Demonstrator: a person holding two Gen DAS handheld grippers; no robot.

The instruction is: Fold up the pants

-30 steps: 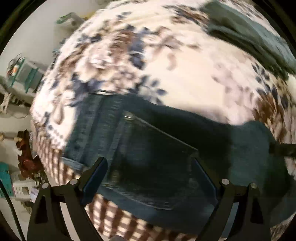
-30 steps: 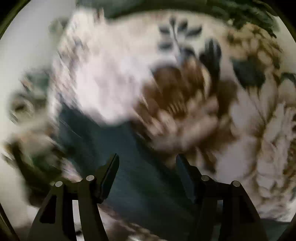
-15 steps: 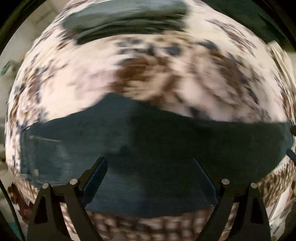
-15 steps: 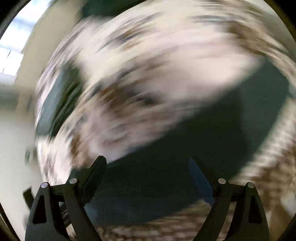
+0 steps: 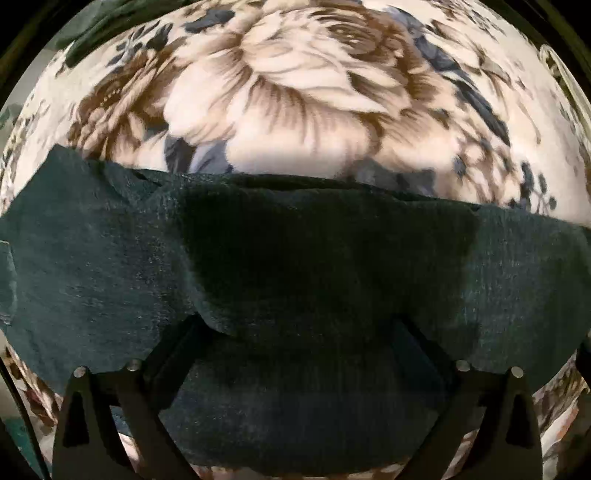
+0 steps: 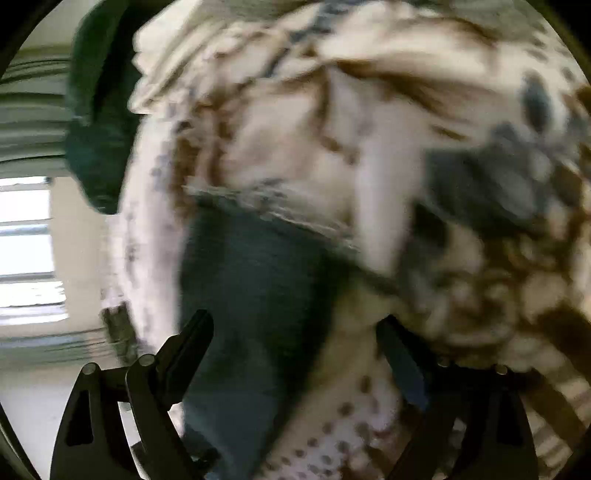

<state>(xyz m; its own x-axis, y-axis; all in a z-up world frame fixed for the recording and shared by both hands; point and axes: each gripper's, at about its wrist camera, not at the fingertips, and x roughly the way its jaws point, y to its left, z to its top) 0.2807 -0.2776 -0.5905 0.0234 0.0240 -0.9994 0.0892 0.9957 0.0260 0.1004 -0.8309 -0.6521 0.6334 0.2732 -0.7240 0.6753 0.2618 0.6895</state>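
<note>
Dark blue jeans (image 5: 295,266) lie in a wide band across the floral blanket (image 5: 303,92) in the left wrist view. My left gripper (image 5: 295,332) is open, its fingers spread wide, and a fold of denim lies over the fingertips and between them. In the blurred right wrist view, one end of the jeans (image 6: 258,295) runs between the spread fingers of my open right gripper (image 6: 295,339), with its frayed hem (image 6: 303,218) ahead of the tips.
A dark green folded garment lies at the blanket's far corner (image 5: 96,26) and shows in the right wrist view (image 6: 99,122). A window (image 6: 26,243) and pale wall are at the left there. The blanket's checked border (image 6: 554,417) is at lower right.
Both grippers swept along the jeans. The left one dropped low, and denim now lies over its fingertips. The right one swung to the hem end. Both stayed open.
</note>
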